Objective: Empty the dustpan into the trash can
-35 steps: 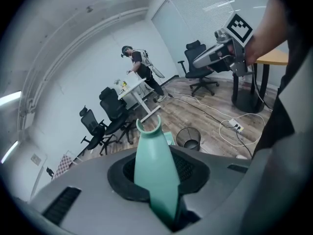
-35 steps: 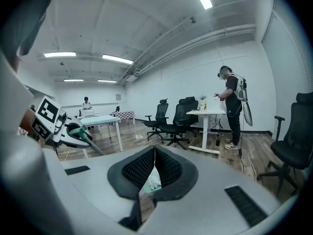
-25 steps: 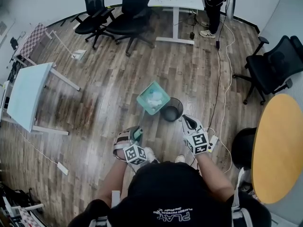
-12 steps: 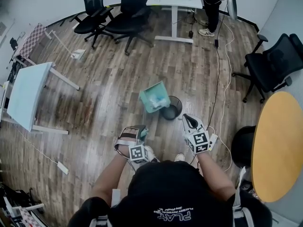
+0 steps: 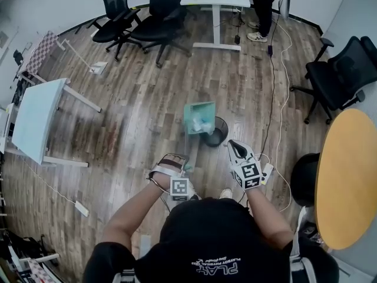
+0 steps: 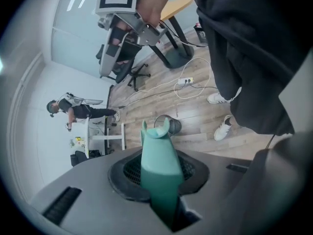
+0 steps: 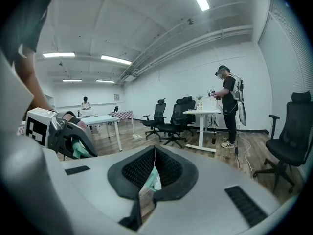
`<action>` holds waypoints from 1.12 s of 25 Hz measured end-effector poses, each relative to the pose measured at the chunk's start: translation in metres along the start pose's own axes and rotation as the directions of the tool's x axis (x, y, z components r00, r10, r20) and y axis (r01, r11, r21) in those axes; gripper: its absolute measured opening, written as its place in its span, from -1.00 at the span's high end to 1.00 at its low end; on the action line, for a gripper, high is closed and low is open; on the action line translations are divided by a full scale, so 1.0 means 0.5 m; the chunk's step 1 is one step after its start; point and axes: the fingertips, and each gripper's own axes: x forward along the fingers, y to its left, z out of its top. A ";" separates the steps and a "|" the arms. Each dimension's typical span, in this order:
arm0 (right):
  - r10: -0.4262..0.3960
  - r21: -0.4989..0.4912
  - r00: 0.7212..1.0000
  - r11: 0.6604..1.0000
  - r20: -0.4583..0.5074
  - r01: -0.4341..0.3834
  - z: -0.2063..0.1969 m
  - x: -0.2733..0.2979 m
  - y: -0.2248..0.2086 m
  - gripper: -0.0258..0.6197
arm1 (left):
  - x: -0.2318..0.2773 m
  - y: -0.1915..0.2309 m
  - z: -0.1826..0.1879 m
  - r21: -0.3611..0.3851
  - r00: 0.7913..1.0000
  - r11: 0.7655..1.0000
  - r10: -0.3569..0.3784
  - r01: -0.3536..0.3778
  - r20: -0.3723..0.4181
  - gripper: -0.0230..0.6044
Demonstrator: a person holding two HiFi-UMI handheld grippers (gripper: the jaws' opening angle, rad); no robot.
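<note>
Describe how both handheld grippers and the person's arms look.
The left gripper and right gripper are light grey, each carrying a white cube with black square markers. Their jaw pads are black and ribbed. The person wears a black short-sleeved top with white lettering.

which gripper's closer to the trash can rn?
Right. The right gripper hangs just beside the trash can, on the person's side, jaws empty. The left gripper is farther back; its jaws have just closed tighter on the dustpan handle, with the dustpan over the can.
</note>
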 end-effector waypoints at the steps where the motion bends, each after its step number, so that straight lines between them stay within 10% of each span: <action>1: 0.000 0.002 1.000 1.000 0.000 0.000 -0.001 -0.003 0.000 0.84 | 0.003 -0.004 0.006 0.017 1.000 1.000 -0.012 0.012 -0.005 0.62; 17: -0.024 0.028 1.000 0.999 0.011 0.024 -0.013 -0.056 -0.017 0.84 | 0.036 -0.077 0.118 0.393 0.998 0.917 -0.062 0.069 -0.030 0.62; 28: 0.006 0.051 1.000 0.999 -0.010 -0.006 -0.056 -0.089 0.002 0.84 | 0.036 -0.136 0.127 0.656 0.995 0.748 -0.076 0.100 -0.064 0.62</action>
